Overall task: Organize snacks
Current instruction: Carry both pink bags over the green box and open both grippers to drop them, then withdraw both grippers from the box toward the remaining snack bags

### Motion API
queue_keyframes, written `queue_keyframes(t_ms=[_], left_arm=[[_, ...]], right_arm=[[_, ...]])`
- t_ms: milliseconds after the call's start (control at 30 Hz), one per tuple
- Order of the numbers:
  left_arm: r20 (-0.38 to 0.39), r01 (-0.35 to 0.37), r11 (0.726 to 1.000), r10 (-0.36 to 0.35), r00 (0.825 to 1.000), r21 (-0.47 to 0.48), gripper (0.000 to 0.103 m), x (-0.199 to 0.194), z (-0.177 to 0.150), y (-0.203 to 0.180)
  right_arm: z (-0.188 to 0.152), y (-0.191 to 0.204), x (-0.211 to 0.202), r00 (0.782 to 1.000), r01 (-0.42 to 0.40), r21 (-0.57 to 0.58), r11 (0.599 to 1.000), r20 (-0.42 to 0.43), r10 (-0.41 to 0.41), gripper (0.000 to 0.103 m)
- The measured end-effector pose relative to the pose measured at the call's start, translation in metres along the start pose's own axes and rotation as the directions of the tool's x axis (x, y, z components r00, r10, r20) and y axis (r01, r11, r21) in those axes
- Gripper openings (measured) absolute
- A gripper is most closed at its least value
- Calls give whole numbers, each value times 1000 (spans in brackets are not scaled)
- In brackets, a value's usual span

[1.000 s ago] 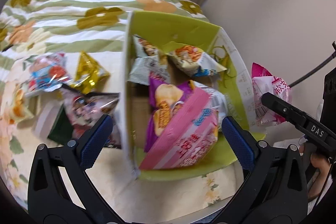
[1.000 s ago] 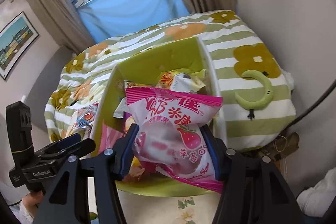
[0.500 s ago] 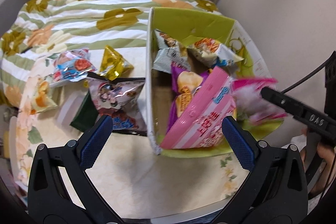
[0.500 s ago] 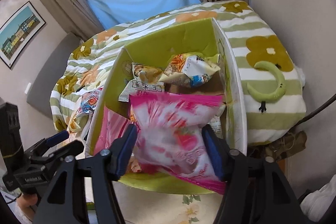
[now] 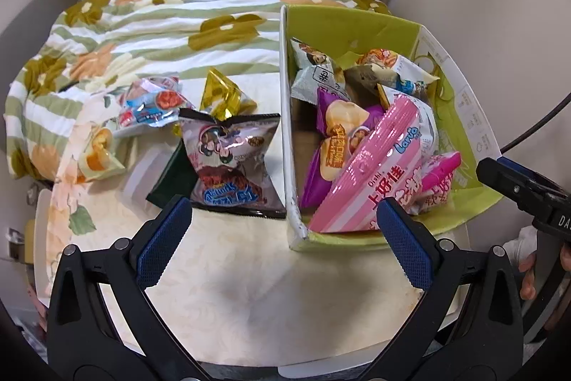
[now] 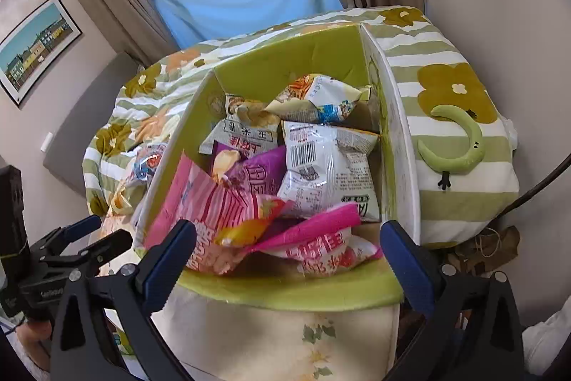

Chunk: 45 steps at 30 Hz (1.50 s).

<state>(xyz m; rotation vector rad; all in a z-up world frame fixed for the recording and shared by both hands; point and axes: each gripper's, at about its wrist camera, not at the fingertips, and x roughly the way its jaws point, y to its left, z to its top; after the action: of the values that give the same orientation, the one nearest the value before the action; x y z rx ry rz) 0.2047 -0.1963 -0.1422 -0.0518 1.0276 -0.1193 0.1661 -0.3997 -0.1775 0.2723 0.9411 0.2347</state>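
Observation:
A green box point(image 5: 464, 116) point(image 6: 278, 74) on the table holds several snack bags. A pink strawberry bag point(image 6: 321, 249) point(image 5: 440, 177) lies at its near end, beside a long pink striped bag point(image 5: 374, 174) point(image 6: 210, 213). My right gripper point(image 6: 285, 256) is open and empty just in front of the box. My left gripper point(image 5: 282, 234) is open and empty above the table, near the box's left wall. Loose bags lie left of the box: a silver-and-brown bag point(image 5: 232, 159), a gold one point(image 5: 223, 95), a blue-red one point(image 5: 150, 102) and a yellow one point(image 5: 98, 156).
A flowered bed cover point(image 5: 160, 24) lies behind the table point(image 5: 249, 291). A green crescent toy point(image 6: 460, 141) rests on the cover right of the box. A dark green flat packet point(image 5: 171, 177) lies under the silver bag. A wall stands at the right.
My right gripper opened and let the pink strawberry bag drop into the box. My left gripper drew back and left, bringing the loose bags into view.

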Motion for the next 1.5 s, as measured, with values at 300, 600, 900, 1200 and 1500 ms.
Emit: queue_keyframes(t_ms=[300,600,900,1200,1500], left_arm=[[54,-18,1000,17,998,12,103,-34,0,8],[89,-43,996,50,995,-84,103,-74,-12,60],[125,-31,987,51,991,-158,103,-90,-9,143],[53,-14,985,23,998,-173,103,-64,9,232],[-29,59,988,-64,998,-140,102,-11,40,295]], right_arm=[[5,16,-14,1000,20,-72,997,16,-19,103],[16,54,-28,997,-21,-114,993,78,30,103],[13,122,-25,993,-5,-175,984,111,25,103],[4,207,22,997,-10,-194,981,74,25,103],[-4,261,85,994,69,-91,993,88,-62,102]])
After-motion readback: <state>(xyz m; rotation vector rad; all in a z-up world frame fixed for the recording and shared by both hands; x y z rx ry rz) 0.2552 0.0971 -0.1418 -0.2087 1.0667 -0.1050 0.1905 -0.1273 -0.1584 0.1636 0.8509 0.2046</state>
